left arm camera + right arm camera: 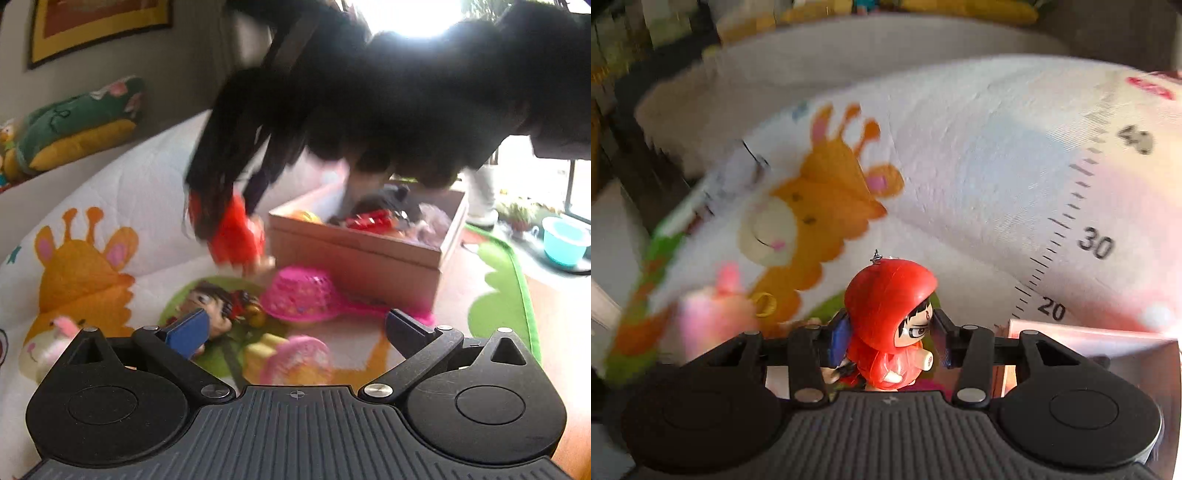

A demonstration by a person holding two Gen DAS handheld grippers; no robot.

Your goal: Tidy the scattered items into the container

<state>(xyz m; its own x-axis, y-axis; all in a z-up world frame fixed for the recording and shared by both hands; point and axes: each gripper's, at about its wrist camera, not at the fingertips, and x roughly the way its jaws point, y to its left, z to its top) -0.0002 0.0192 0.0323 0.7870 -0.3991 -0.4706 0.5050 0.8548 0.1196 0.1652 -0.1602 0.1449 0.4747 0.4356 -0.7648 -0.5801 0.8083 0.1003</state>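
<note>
**Red-hooded figure gripped on the right, left jaws wide over the toys**

Under everything lies the white quilted play mat [147, 206] printed with an orange giraffe, a green border and a ruler scale. On it stands your brown cardboard box [354, 258], the container, open-topped and already holding several toys, among them a red piece and something dark; blur hides the rest.

Just in front of the box lies an overturned pink plastic mesh basket [299, 295], touching or nearly touching the box wall. Left of the basket lies a brown-haired doll figure [214, 306] on a green patch of the mat. Nearer to you sits a pink and yellow plastic toy [291, 358], blurred.

Your left gripper [295, 325] hovers over these toys with its jaws wide and nothing between them.

Your right gripper [890, 332] has its jaws closed on a small red-hooded plastic figure [890, 314], held upright above the mat, with the box corner at lower right of that view. In the left view the same figure appears as a red blur left of the box.
</note>
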